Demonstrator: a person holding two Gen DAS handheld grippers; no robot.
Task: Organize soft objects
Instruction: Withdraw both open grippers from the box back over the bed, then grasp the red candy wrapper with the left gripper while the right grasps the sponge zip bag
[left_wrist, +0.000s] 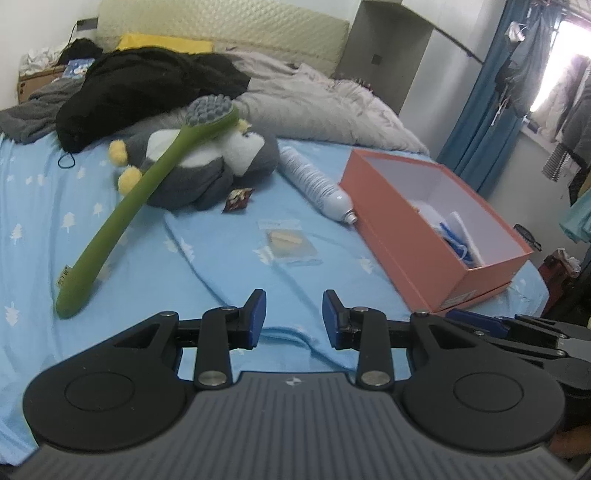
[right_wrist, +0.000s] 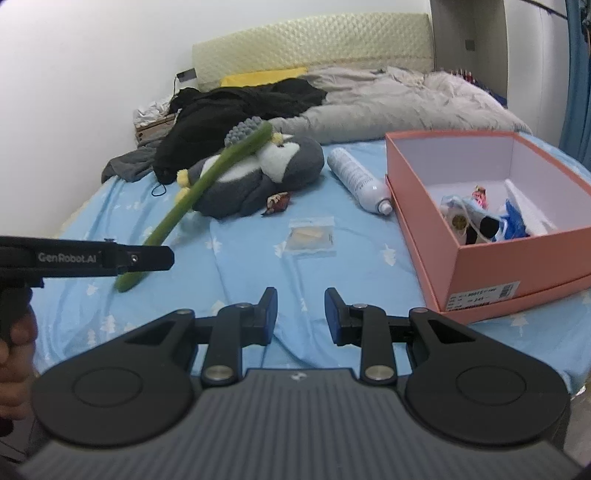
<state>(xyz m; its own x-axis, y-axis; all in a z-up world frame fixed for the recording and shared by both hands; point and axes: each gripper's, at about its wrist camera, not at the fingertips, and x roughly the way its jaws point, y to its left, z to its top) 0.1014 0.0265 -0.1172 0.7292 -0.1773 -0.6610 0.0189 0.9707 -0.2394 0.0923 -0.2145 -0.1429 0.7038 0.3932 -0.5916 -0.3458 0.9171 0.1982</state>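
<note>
Blue sheet carries a penguin plush under a green brush, left of the orange box. Both my left tongs and right tongs hang apart, gripping nothing.

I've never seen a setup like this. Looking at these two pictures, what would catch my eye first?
Probably the long green brush, leaning from the blue bedsheet up onto a grey plush penguin mid-bed. To the right sits an open orange box with small items inside, a white bottle lying beside it. In the foreground, the left gripper and right gripper hover open and empty.
</note>
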